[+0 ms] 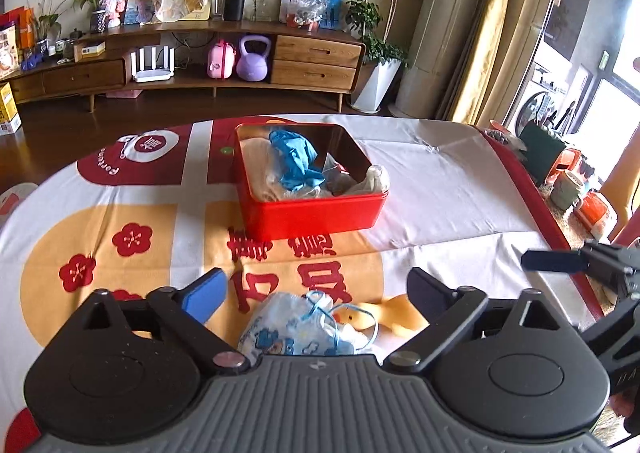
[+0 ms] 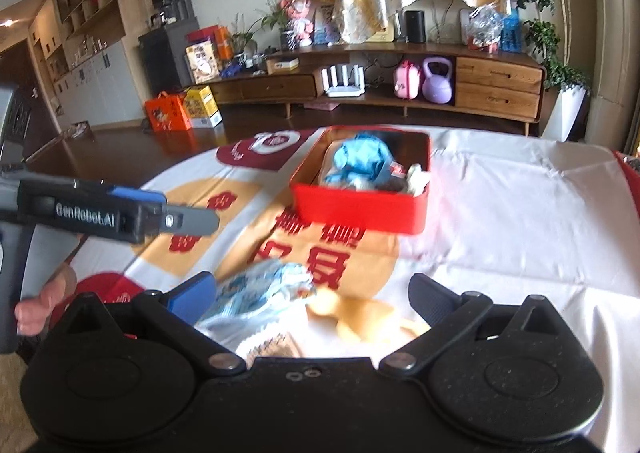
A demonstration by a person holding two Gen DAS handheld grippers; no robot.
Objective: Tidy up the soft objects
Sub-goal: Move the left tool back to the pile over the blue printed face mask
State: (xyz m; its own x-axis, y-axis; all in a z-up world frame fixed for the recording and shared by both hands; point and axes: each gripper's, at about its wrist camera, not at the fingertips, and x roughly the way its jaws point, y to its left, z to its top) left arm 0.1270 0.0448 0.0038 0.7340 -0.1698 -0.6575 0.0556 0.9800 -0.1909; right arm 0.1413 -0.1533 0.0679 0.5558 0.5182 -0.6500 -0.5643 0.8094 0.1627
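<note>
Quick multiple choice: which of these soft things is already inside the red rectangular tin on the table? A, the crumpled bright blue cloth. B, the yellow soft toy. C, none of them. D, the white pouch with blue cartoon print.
A: the crumpled bright blue cloth lies inside the red rectangular tin, while the yellow soft toy and the white pouch with blue cartoon print lie on the tablecloth nearer the cameras.

Seen beside the red tin (image 2: pixel 360 205), the left gripper (image 1: pixel 316 293) is a black, ribbed-grey body with silver pivot screws, one blue-padded finger, one dark finger and white "GenRobot.AI" lettering on its side.
</note>
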